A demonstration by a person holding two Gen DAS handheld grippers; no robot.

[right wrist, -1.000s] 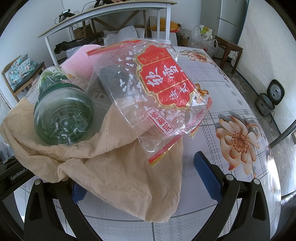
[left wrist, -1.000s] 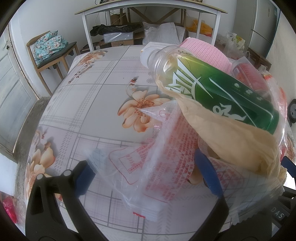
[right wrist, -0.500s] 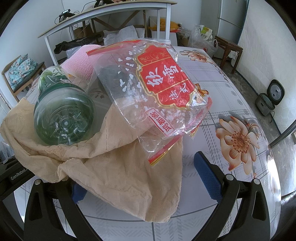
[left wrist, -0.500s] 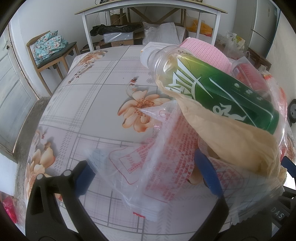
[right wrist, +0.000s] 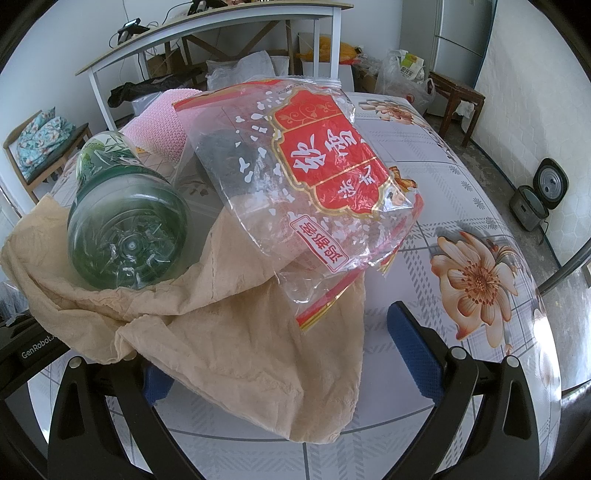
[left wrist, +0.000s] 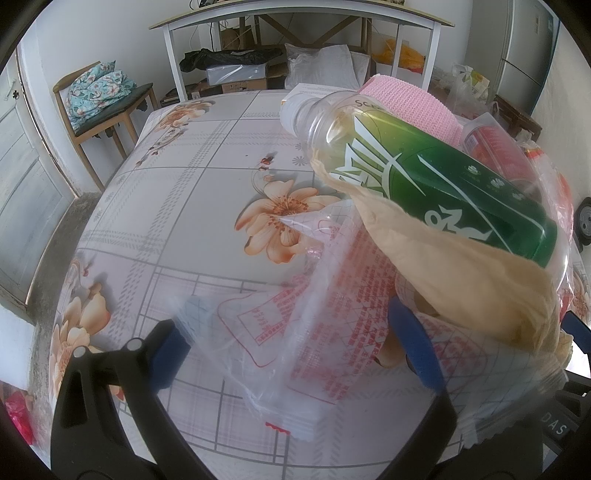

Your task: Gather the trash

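Note:
A pile of trash lies on the floral table. A green plastic bottle (left wrist: 432,173) lies on its side on a crumpled beige paper (left wrist: 454,273); it shows base-first in the right wrist view (right wrist: 127,229) on the same beige paper (right wrist: 258,343). A clear printed plastic bag (left wrist: 314,325) lies between the jaws of my left gripper (left wrist: 291,350), which is open. A clear bag with a red label (right wrist: 325,177) rests on the beige paper. My right gripper (right wrist: 291,354) is open, its jaws on either side of the beige paper.
A pink knitted cloth (left wrist: 410,99) lies behind the bottle. A wooden chair (left wrist: 103,107) stands off the table's far left corner. A white desk (left wrist: 295,22) with boxes under it stands beyond. A rice cooker (right wrist: 543,195) sits on the floor at the right.

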